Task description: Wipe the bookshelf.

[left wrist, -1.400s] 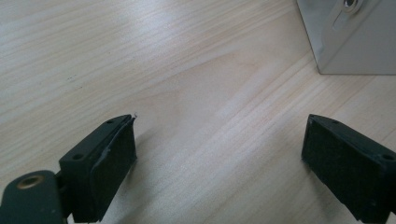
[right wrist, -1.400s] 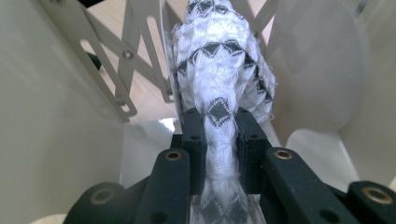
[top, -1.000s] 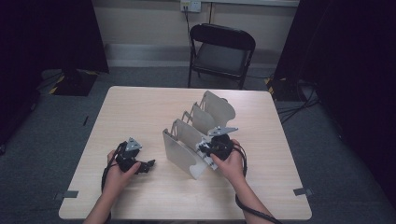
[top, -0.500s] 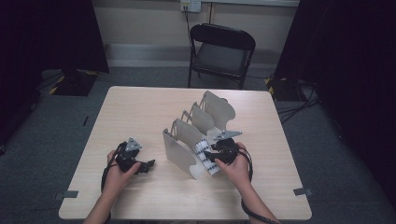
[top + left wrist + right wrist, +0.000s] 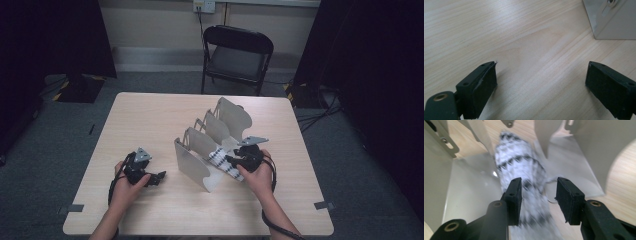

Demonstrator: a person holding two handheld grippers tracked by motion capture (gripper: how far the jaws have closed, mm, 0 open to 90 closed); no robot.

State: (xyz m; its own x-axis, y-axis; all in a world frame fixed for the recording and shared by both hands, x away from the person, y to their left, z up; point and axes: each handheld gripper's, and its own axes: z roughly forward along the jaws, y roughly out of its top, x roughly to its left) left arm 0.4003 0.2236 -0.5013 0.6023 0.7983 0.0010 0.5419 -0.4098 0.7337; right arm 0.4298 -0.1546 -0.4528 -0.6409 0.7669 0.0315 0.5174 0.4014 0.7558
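A grey metal divider rack [image 5: 192,162] with several upright fins stands mid-table. A black-and-white patterned cloth [image 5: 220,159] lies in its near-right slot, seen close up as a soft roll [image 5: 516,162] on the rack's floor [image 5: 466,185]. My right gripper [image 5: 231,161] points into that slot. Its jaws have just parted from shut and then eased slightly closer. They stand open [image 5: 539,195] over the cloth's near end without the pads pressing it. My left gripper [image 5: 159,177] rests on the table left of the rack, open [image 5: 541,85] with bare wood between its jaws.
The wooden table [image 5: 150,115] has free surface at the left and back. A corner of the rack [image 5: 614,20] sits just ahead of the left gripper. A black folding chair [image 5: 237,50] stands behind the table's far edge.
The right hand has drawn back slightly toward the near right, and the patterned cloth now shows lying in the rack in front of it. The left hand has not moved.
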